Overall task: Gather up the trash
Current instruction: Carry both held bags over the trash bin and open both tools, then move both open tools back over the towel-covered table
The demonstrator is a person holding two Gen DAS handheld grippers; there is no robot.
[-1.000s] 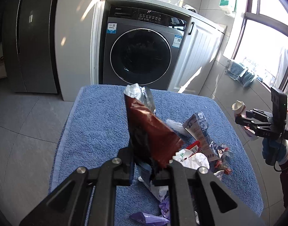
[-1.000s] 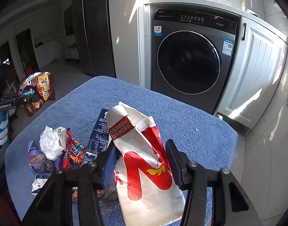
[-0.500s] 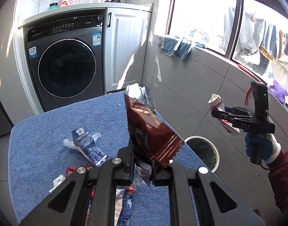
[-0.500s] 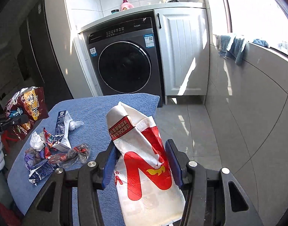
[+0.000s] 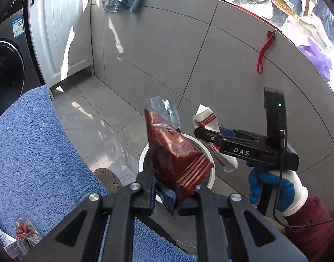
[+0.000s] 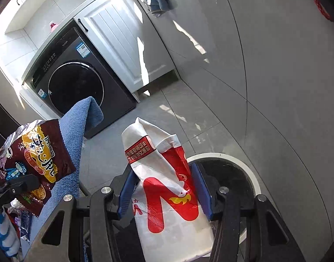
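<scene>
Two grippers each carry a wrapper above the white-rimmed bin [image 5: 211, 170] on the floor. Nearest, the left gripper [image 5: 174, 193] is clamped on a dark red snack bag [image 5: 178, 155] over the bin's near rim. Just beyond, the right gripper [image 6: 164, 185] pinches a white-and-red wrapper [image 6: 167, 185] over the bin. Left of the bin, a blue towel [image 5: 31, 157] holds leftover scraps [image 5: 25, 233]; beyond the bin rises a grey tiled wall [image 5: 188, 54].

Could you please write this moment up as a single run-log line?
phase: carry to bin | left gripper: shut on dark red wrapper | right gripper: shut on white-red bag | white bin: on floor, just ahead
</scene>
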